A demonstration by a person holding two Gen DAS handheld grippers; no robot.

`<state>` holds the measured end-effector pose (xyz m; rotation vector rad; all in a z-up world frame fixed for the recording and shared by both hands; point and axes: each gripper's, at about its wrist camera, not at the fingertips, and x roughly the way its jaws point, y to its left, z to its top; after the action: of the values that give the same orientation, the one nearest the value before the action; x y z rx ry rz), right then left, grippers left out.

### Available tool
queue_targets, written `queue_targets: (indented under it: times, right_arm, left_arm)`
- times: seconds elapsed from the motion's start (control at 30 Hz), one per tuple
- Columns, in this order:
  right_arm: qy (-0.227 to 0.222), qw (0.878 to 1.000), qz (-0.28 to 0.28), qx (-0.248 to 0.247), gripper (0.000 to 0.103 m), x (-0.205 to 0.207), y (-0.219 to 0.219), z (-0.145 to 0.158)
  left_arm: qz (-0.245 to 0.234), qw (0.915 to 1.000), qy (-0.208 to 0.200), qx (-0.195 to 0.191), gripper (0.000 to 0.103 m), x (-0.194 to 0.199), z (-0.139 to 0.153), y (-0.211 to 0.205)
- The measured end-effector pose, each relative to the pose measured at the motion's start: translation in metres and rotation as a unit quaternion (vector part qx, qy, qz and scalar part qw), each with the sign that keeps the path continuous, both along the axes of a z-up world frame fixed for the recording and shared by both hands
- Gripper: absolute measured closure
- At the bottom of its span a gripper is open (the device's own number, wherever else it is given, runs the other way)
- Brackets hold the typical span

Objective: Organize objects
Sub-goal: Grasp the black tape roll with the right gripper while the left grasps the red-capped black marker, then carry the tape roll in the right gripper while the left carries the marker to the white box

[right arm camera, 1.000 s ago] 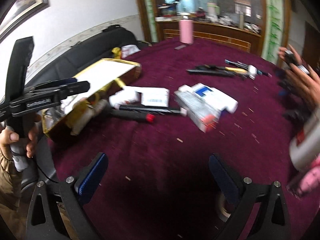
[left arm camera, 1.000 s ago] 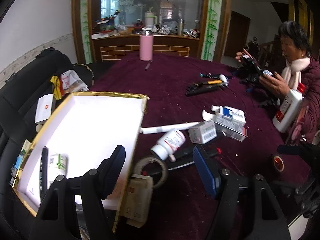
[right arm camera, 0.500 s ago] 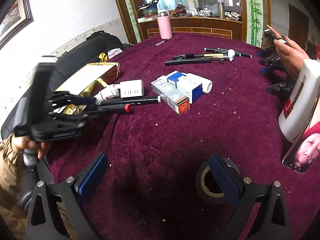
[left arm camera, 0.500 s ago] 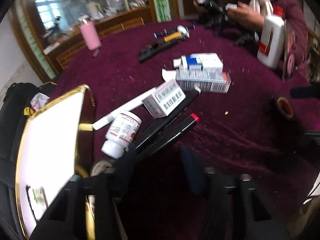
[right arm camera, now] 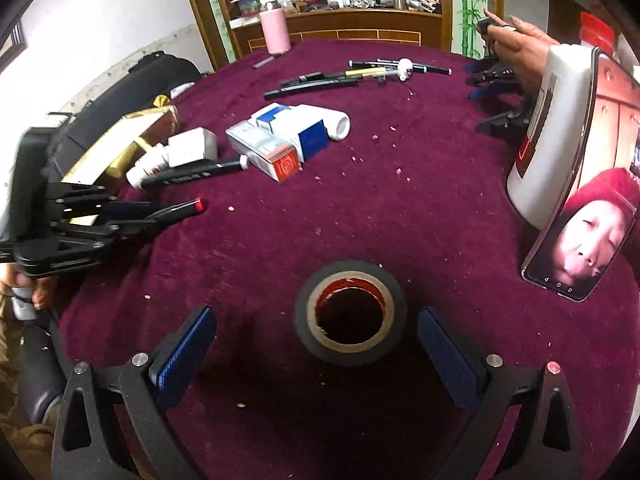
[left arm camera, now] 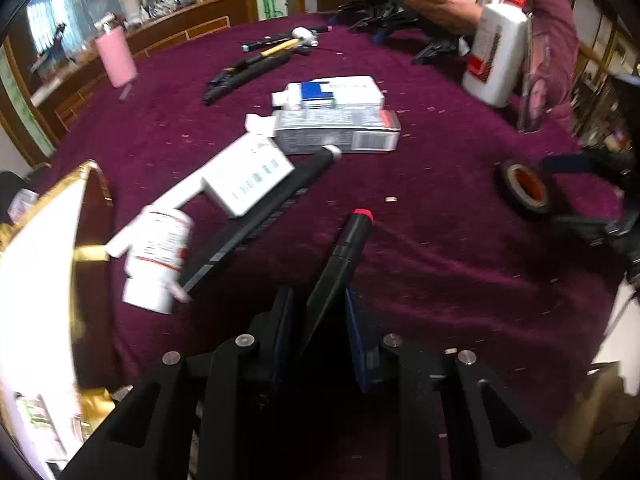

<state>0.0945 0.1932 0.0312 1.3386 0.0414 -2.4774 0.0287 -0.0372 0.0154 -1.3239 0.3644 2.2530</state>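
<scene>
My left gripper (left arm camera: pixel 318 308) is shut on a black marker with a red tip (left arm camera: pixel 347 248), held just above the purple tablecloth; both also show in the right wrist view, the marker (right arm camera: pixel 176 210) at the left. My right gripper (right arm camera: pixel 316 334) is open, its fingers on either side of a black tape roll (right arm camera: pixel 351 312) lying flat on the cloth. The tape roll (left arm camera: pixel 525 186) also shows at the right of the left wrist view. A gold-edged white box (left arm camera: pixel 44 264) lies at the left.
A white pill bottle (left arm camera: pixel 156 260), a second black marker (left arm camera: pixel 260 220), white cartons (left arm camera: pixel 248 178), a grey carton (left arm camera: pixel 336 130) and a blue-white carton (left arm camera: pixel 332 92) lie mid-table. Pens (right arm camera: pixel 360 74), a pink flask (right arm camera: pixel 275 32), a white jug (right arm camera: pixel 548 132) and a phone (right arm camera: pixel 580 216) stand farther off.
My left gripper swung from over the box to the red-tipped marker and shut on it. My right gripper moved forward until the tape roll lay between its open fingers.
</scene>
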Motion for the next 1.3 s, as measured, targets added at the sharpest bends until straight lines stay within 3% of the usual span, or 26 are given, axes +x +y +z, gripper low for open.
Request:
queue_targets:
  times: [0.33, 0.4, 0.53, 0.6, 0.9, 1.3]
  right_arm:
    - [-0.005, 1.000, -0.010, 0.028, 0.016, -0.013, -0.003, -0.017]
    - [0.007, 0.998, -0.018, 0.055, 0.036, -0.013, -0.005, -0.016]
    - [0.011, 0.998, -0.025, 0.056, 0.036, -0.015, -0.004, -0.015]
    - [0.010, 0.999, -0.023, 0.047, 0.036, -0.014, -0.005, -0.014]
    - [0.033, 0.999, -0.003, 0.026, 0.036, -0.010, -0.020, 0.004]
    - [0.067, 0.997, 0.040, 0.000, 0.036, -0.018, -0.063, 0.025]
  left_arm:
    - [-0.006, 0.9998, -0.002, -0.018, 0.076, 0.003, -0.005, 0.003]
    - [-0.001, 0.9998, 0.004, -0.021, 0.076, 0.003, -0.005, 0.006]
    - [-0.005, 0.9995, 0.019, -0.025, 0.088, 0.008, -0.006, 0.012]
    - [-0.001, 0.9995, 0.023, -0.024, 0.089, 0.009, -0.005, 0.013]
    - [0.041, 0.9981, 0.007, 0.045, 0.089, 0.004, 0.001, -0.007]
    - [0.141, 0.9875, 0.047, 0.051, 0.089, -0.001, 0.017, -0.039]
